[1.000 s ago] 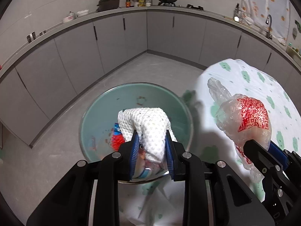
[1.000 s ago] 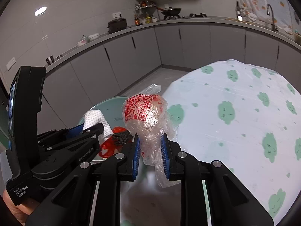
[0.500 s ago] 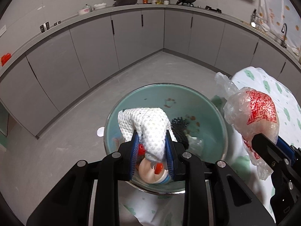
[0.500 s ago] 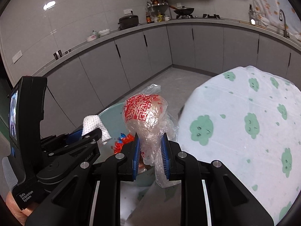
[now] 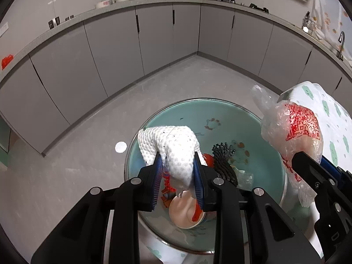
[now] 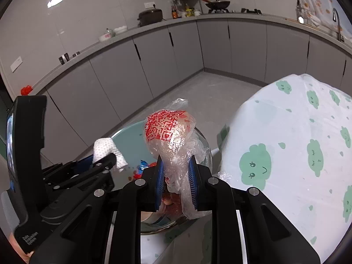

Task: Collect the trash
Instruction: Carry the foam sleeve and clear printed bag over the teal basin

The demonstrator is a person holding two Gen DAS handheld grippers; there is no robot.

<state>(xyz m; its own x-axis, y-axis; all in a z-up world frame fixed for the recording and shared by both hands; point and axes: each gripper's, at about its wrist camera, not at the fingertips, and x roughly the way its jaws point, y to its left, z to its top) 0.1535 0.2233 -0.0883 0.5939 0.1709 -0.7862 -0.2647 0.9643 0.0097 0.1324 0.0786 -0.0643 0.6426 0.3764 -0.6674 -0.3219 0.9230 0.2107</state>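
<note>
2 grippers in view, both loaded. My left gripper (image 5: 177, 177) is clamped narrow on a crumpled white paper towel (image 5: 173, 147), dotted texture, a few dark specks on it; the wad sticks up out of the blue pads and folds over to the left. My right gripper (image 6: 176, 183) is clamped narrow on a crinkled clear plastic bag (image 6: 170, 132) with a red QR-style print, bulging above the pads, loose film trailing below them.

Both loads hang over a round teal basin (image 5: 222, 112) with a metal rim, standing on the grey kitchen floor (image 5: 92, 136). The towel is over the basin's left-near part, the bag at its right rim, seen from the left wrist view. The basin sits just beside the edge of a table with a white cloth with green cloud faces (image 6: 292, 145), to its right.

Already in the basin: a black mesh piece (image 5: 224, 161) near the middle, red wrapper scraps (image 5: 168, 181) toward the near-left wall, a round beige cup (image 5: 183, 211) lying against the near wall, and some clear film right of the mesh. Small brown bits dot the far floor of the basin.

1 white round spot (image 5: 121, 147) lies on the floor just left of the basin. Grey cabinets (image 5: 154, 39) run along the far walls.
</note>
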